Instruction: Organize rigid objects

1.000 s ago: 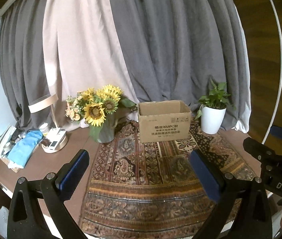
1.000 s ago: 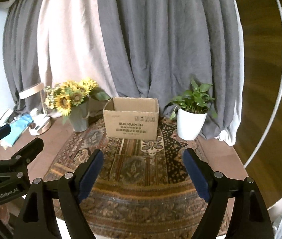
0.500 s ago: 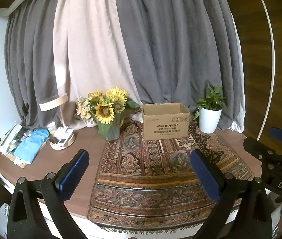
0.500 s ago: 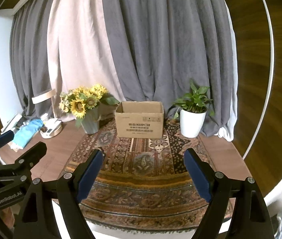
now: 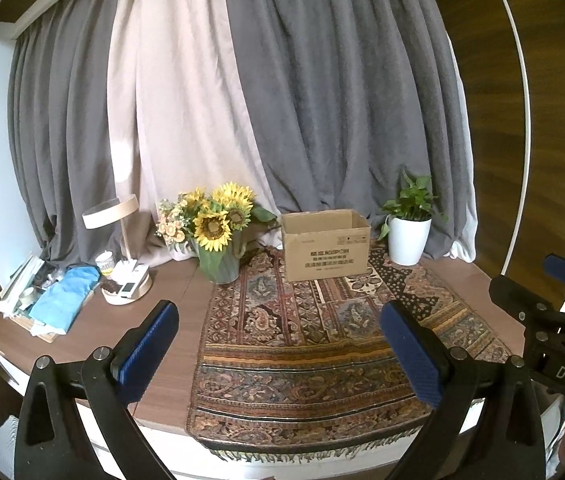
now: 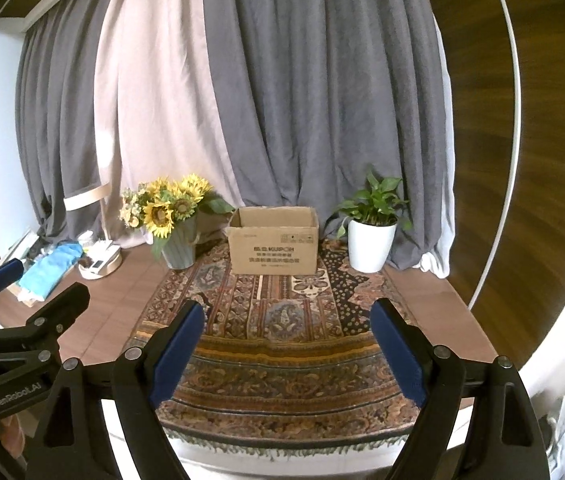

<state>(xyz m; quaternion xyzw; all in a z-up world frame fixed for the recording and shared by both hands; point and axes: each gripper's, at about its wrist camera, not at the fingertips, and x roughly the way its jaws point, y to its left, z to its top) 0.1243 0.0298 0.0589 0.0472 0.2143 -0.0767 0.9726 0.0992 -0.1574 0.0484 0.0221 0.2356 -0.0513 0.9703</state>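
Note:
An open cardboard box [image 5: 326,246] [image 6: 274,242] with printed text stands at the back of a patterned rug [image 5: 302,344] on a brown table [image 5: 174,304]. A round lamp base [image 5: 126,290] at the left holds small rigid items, a white jar beside it. My left gripper [image 5: 278,312] hovers open and empty over the table's front edge. My right gripper [image 6: 287,308] is beside it on the right, jaws wide and still opening, nothing between them. Both are well short of the box.
A vase of sunflowers [image 5: 218,236] stands left of the box and a white potted plant [image 5: 408,236] right of it. A blue cloth [image 5: 64,296] lies over a stack of things at the far left. Grey and beige curtains hang behind.
Both grippers have drawn back from the table together. The box and plants look smaller, and the rug's fringed front edge has come into view.

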